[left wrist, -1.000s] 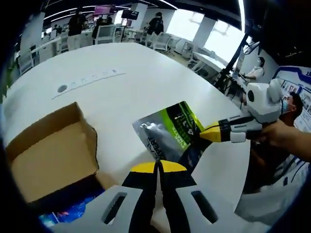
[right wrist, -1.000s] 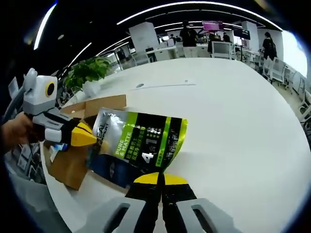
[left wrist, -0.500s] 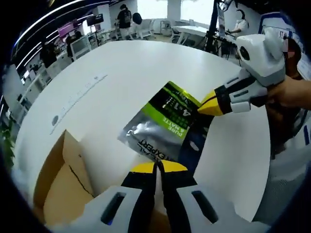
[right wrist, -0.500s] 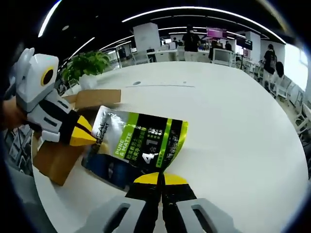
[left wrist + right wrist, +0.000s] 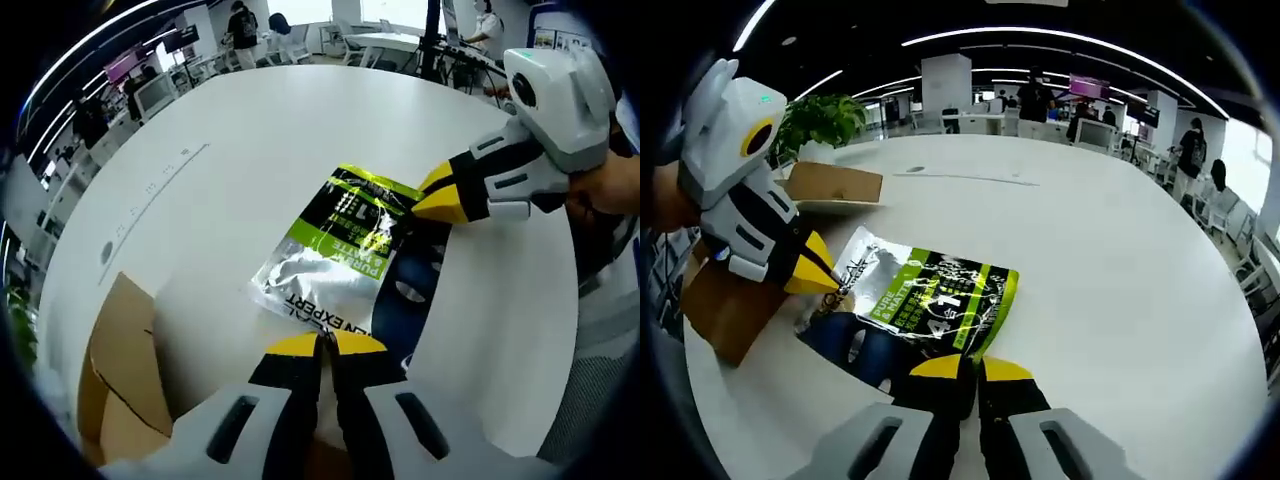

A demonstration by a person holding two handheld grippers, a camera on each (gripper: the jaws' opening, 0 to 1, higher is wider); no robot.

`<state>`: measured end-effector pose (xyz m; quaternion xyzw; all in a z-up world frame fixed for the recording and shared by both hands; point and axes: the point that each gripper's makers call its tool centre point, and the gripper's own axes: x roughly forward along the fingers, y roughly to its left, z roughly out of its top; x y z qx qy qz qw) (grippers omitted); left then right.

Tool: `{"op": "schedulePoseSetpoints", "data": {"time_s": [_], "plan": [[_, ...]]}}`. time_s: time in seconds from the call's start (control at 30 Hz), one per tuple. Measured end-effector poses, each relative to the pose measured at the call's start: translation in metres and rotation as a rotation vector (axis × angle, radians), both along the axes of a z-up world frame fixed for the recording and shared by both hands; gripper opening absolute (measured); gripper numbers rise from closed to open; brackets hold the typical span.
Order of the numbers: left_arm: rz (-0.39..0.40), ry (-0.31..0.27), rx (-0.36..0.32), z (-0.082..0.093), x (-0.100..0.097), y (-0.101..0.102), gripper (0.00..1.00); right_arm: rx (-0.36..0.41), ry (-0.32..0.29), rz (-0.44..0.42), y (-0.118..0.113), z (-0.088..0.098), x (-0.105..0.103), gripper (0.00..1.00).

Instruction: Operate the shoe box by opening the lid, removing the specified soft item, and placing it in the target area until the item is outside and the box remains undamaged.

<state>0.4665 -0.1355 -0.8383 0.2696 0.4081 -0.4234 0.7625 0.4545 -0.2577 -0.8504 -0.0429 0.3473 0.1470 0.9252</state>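
**Two grippers, one pouch on the table**

Both grippers pinch the same green-and-silver pouch [image 5: 345, 250], which lies flat on the white table [image 5: 230, 160], outside the open cardboard shoe box [image 5: 115, 370]. The left gripper [image 5: 322, 345] has its jaws closed together at one edge of the pouch; the right gripper [image 5: 960, 368] clamps the opposite edge. A potted plant [image 5: 820, 120] stands beyond the box.

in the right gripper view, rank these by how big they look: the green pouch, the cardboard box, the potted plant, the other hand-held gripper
1. Green pouch, widest spread.
2. Other hand-held gripper and cardboard box: look alike; the gripper is nearer the camera and the box partly hidden, so unranked.
3. Potted plant, smallest, but farthest away.
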Motion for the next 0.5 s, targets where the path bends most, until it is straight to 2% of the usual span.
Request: {"op": "schedulePoseSetpoints", "data": {"time_s": [0.17, 0.27, 0.33, 0.5], "plan": [[-0.007, -0.035, 0.028, 0.002, 0.003, 0.005, 0.03, 0.000, 0.002, -0.004, -0.001, -0.001, 0.001, 0.03], [0.054, 0.009, -0.038, 0.008, 0.000, 0.001, 0.06, 0.010, 0.009, -0.017, -0.003, 0.000, 0.000, 0.04], [0.048, -0.001, -0.056, 0.014, 0.001, 0.000, 0.10, 0.022, 0.009, -0.027, -0.004, 0.002, -0.001, 0.06], [0.048, -0.043, -0.084, 0.033, 0.002, 0.000, 0.13, 0.045, -0.020, -0.034, -0.003, 0.013, -0.002, 0.15]]}}
